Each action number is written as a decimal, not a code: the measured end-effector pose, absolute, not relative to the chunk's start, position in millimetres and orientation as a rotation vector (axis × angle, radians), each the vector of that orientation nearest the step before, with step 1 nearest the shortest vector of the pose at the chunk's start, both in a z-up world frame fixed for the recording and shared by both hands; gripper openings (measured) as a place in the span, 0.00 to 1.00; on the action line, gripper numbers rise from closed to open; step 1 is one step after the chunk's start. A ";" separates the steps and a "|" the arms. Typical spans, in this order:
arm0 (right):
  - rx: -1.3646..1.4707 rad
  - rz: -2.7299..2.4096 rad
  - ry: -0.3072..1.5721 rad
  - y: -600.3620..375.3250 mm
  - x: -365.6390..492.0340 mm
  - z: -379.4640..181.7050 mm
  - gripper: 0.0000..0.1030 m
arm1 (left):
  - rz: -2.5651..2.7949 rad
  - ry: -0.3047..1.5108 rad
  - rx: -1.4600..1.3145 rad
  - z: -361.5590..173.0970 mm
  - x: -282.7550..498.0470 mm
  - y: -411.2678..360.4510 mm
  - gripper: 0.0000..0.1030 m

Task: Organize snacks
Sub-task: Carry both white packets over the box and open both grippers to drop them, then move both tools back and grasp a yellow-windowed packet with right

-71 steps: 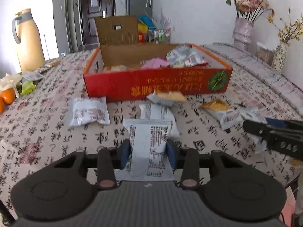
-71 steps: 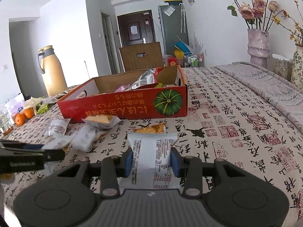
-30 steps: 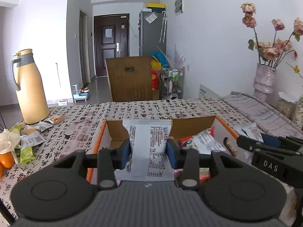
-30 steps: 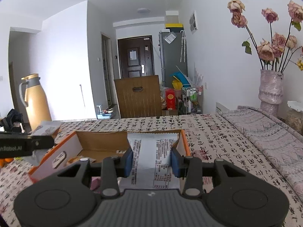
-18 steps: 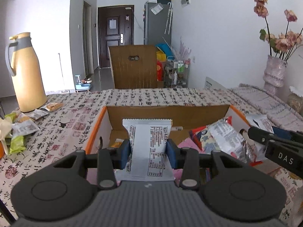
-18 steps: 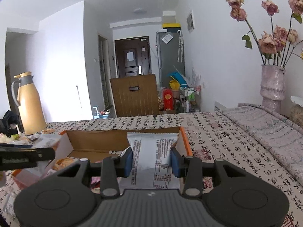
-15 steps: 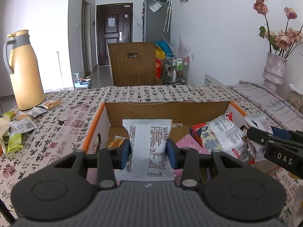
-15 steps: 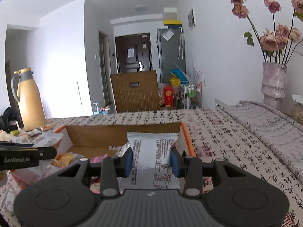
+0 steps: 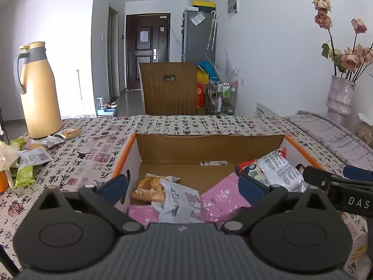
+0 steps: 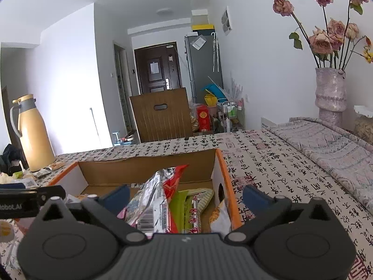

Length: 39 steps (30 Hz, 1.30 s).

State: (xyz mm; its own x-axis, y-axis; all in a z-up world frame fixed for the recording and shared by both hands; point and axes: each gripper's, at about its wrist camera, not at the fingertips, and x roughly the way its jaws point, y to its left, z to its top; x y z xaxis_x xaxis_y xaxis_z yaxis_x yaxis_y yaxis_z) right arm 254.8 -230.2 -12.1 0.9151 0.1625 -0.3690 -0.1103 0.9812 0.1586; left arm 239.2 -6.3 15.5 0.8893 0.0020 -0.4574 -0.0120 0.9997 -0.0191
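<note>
Jaws on our left gripper [image 9: 183,187] and right gripper [image 10: 185,197] are opening, gripping nothing. White packet [image 9: 179,201] lies in the cardboard box [image 9: 209,148] at six o'clock.

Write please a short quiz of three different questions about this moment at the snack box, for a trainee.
1. True or false: the left hand-held gripper clamps a white packet.
2. Which lies in the cardboard box? A) an orange B) pink packets C) a vase
3. Fill in: the tall yellow jug stands ___ the box.

Key: 1 false, its jaws are opening and the packet lies loose in the box; 2 B; 3 outside.
</note>
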 end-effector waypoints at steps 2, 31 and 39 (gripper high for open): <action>0.138 0.139 0.392 -230.5 255.5 -12.0 1.00 | 0.007 0.480 -0.021 15.7 239.1 -6.9 1.00; 0.079 0.162 0.473 -228.9 189.8 -5.2 1.00 | 0.001 0.506 -0.018 31.4 177.3 2.5 1.00; 0.049 0.177 0.559 -225.6 171.8 -25.0 1.00 | 0.000 0.559 -0.001 14.6 156.9 9.3 1.00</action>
